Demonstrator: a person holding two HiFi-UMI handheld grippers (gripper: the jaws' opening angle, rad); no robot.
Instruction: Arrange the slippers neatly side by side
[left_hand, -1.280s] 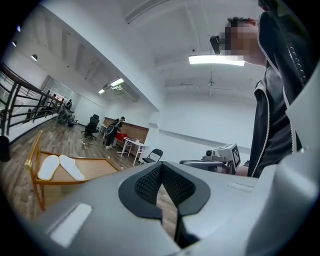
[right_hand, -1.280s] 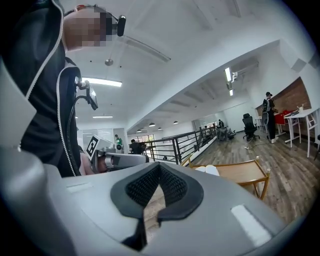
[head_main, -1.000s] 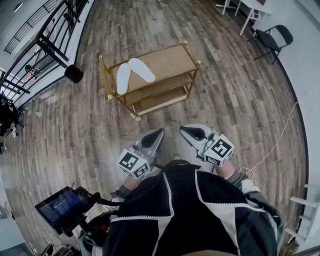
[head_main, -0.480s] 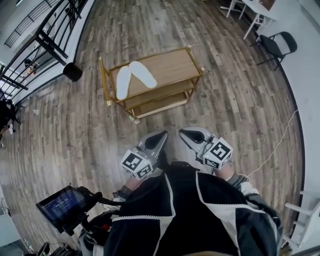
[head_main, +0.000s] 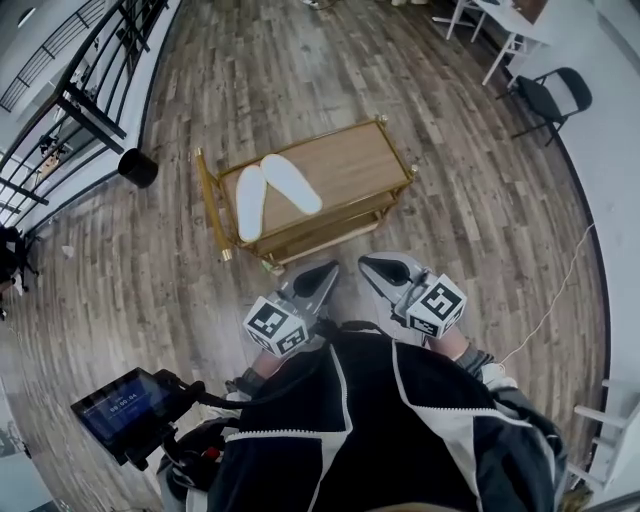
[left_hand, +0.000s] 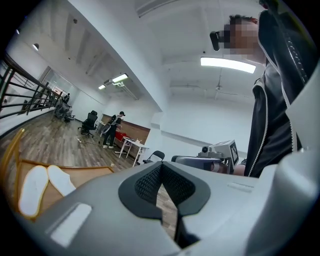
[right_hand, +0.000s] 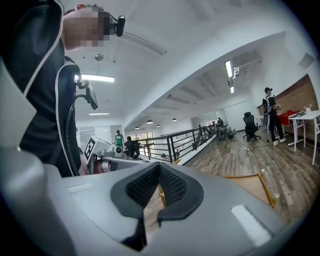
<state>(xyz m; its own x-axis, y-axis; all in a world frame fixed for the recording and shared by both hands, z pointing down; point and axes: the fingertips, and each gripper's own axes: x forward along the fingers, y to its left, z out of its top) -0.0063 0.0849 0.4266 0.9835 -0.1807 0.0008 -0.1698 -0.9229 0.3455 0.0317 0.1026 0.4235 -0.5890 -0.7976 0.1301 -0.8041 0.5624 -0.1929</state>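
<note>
The bench (head_main: 365, 150) stands on the floor (head_main: 470, 210) at 12 o'clock from the person. On its top, in the part toward 9 o'clock, lie the two slippers: the left slipper (head_main: 249, 204) and the right slipper (head_main: 293, 184) are close together at their far ends and spread apart toward 6 o'clock. The left claw (head_main: 322, 272) and the right claw (head_main: 372, 264) are side by side at 6 o'clock of the bench. A bin (head_main: 137, 167) stands at 9 o'clock of the bench, a chair (head_main: 545, 98) at 2 o'clock
</note>
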